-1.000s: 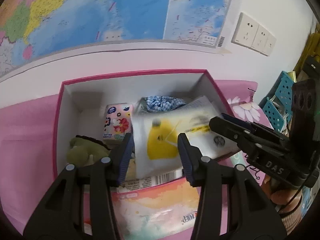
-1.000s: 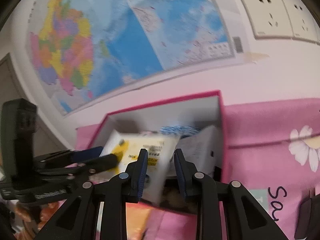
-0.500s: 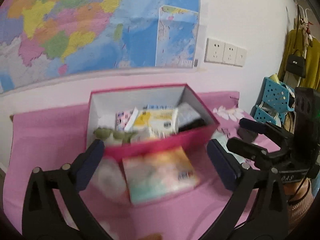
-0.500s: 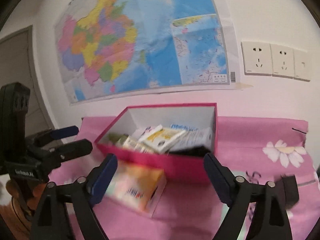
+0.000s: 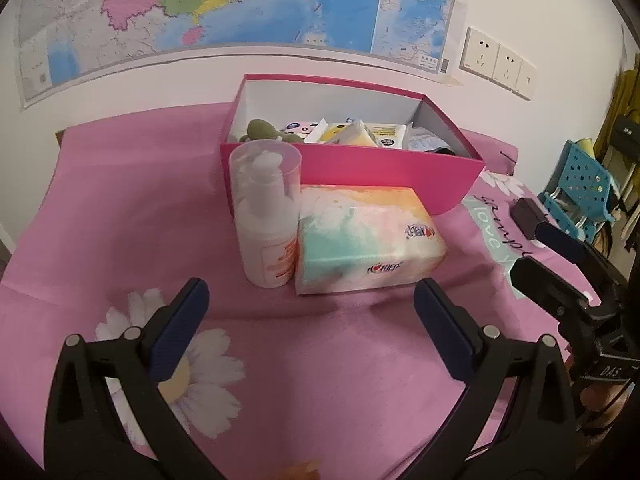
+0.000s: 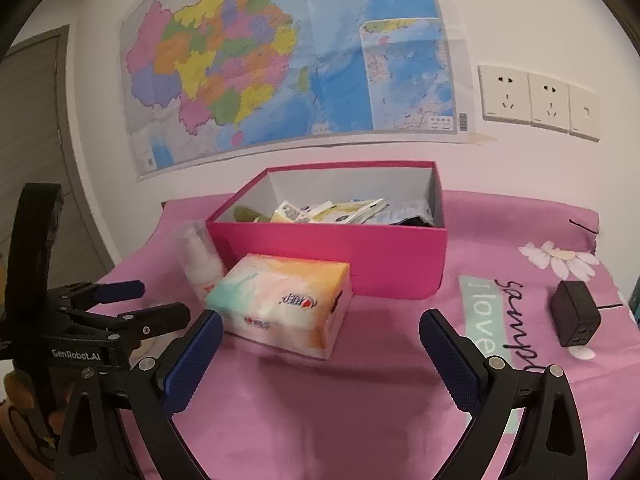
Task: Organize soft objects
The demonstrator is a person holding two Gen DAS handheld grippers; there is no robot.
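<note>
Since one second ago I pulled both tongs back from the pink box (image 5: 352,168), my left gripper (image 5: 312,320) and right gripper (image 6: 320,344) now wide apart and empty, and the tissue pack (image 5: 368,244) waits in front of the box (touching the bottle (image 5: 268,216)), so a careless grab may tip that bottle.

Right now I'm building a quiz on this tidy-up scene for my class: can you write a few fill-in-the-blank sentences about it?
1. The tissue pack lies on the cloth in ____ of the pink box.
2. The bottle stands ____ beside the tissue pack.
3. The jaws of the left gripper and the right gripper are both ____.
4. The black charger sits ____ the box.

Missing words: front; upright; open; outside
</note>
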